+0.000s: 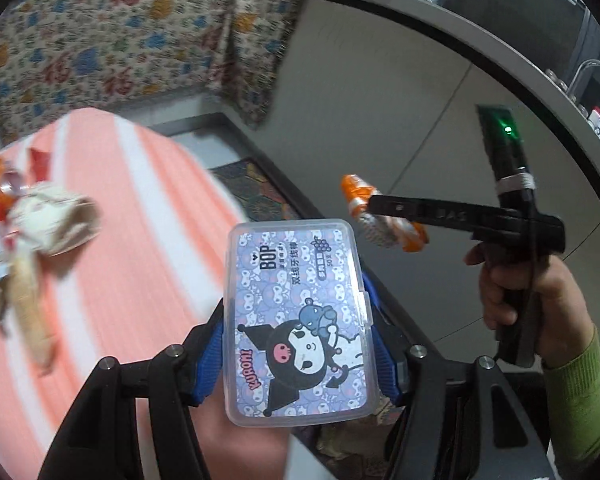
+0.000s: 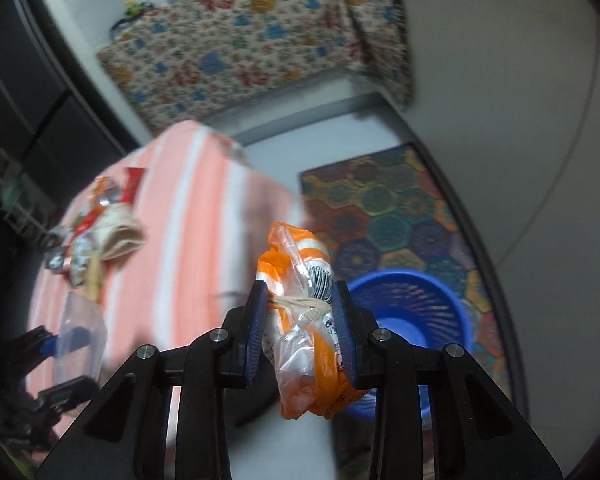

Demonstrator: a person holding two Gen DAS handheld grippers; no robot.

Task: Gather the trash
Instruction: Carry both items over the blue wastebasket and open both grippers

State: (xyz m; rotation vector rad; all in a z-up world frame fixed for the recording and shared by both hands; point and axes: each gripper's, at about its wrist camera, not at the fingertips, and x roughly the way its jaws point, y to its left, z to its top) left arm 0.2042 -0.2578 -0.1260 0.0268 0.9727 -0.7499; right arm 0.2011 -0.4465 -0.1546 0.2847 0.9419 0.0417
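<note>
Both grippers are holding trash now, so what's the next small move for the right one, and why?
Probably carry the right gripper a bit further over the blue basket before opening. Its pads are shut on the orange wrapper, and the basket sits just beyond and to the right on the floor, so the wrapper looks only partly over the rim. The left gripper, shut on the floss box, can follow.

Mounted close behind each gripper's fingers, angled steeply down past the tips; sharing the pink-striped table (image 1: 132, 216) (image 2: 204, 216) and floral cloth (image 1: 112, 48) (image 2: 252, 36) beyond.
</note>
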